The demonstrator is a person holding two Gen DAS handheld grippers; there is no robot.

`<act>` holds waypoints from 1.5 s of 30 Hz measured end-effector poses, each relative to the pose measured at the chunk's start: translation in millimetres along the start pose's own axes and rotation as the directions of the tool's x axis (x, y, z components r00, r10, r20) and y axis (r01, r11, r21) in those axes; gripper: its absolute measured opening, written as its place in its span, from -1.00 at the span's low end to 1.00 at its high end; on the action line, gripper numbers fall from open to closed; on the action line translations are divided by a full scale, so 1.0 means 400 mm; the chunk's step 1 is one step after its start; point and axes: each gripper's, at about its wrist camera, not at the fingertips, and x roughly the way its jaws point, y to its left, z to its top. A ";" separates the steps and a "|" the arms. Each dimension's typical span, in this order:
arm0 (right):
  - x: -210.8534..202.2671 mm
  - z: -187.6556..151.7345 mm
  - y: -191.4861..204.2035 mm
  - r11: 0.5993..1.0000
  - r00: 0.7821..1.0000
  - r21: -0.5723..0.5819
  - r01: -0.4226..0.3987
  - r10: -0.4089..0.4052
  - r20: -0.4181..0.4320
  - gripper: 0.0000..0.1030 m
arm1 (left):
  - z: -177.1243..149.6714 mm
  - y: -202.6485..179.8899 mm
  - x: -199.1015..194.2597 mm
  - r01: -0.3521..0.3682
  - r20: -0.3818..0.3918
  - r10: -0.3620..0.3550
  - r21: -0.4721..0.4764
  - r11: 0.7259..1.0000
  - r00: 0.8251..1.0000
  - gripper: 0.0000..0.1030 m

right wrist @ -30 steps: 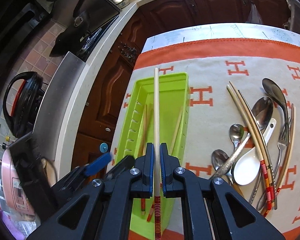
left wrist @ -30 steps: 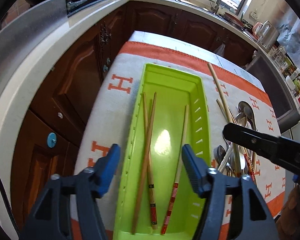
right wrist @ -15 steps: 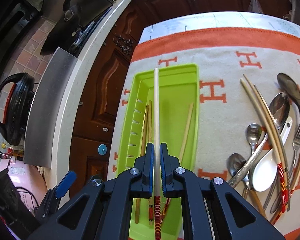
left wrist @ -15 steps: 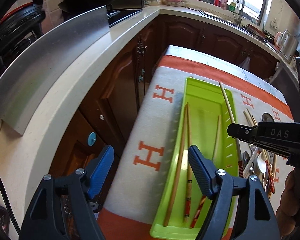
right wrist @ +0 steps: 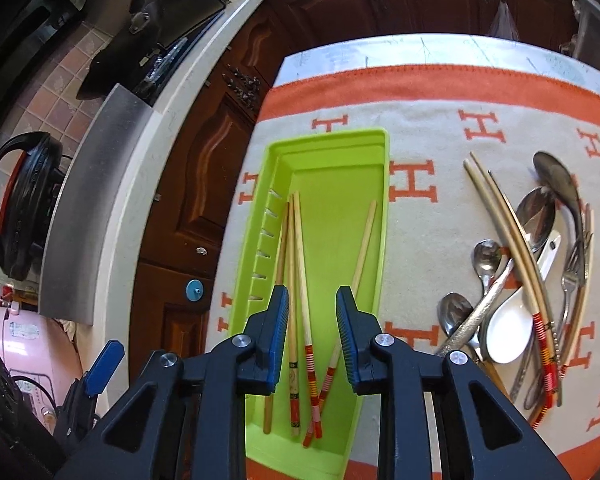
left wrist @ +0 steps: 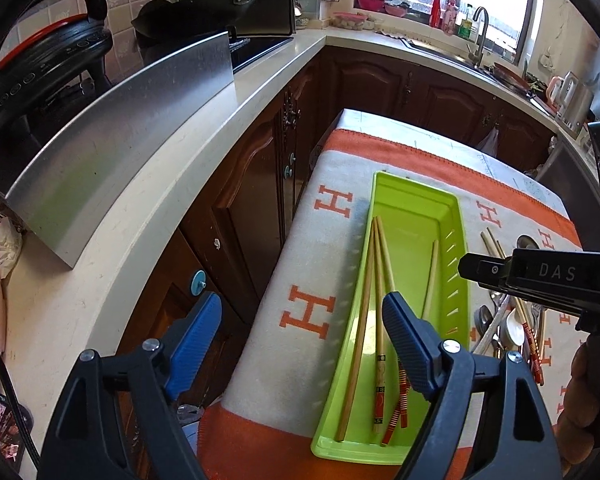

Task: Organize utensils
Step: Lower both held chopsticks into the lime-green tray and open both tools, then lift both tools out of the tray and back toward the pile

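Observation:
A lime-green tray [right wrist: 383,168] lies lengthwise on the cloth with several chopsticks in it. The red-striped chopstick [right wrist: 301,256] lies loose on the tray floor under my right gripper [right wrist: 314,332]. That gripper's jaws are opening and no pad touches the chopstick. In the left wrist view the same tray [left wrist: 420,204] sits right of centre. My left gripper [left wrist: 300,336] hangs above the table's left edge beside it, jaws opening, nothing between them. The right gripper [left wrist: 540,276] reaches in from the right there.
A heap of spoons, forks and chopsticks around a white ceramic spoon [right wrist: 508,328] lies on the H-patterned cloth [right wrist: 432,240] right of the tray. A pale countertop [left wrist: 172,168] and dark wooden cabinets run along the left, past the table's edge.
My right gripper has let go of the striped chopstick, which now lies in the tray. My left gripper has drawn back to the left off the tray, and its jaws have widened.

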 end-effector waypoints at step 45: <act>-0.503 -0.127 -0.389 0.979 0.937 0.032 0.201 -0.202 0.284 0.40 | -0.035 -0.383 -0.105 0.146 -0.021 -0.145 0.233 0.961 0.989 0.59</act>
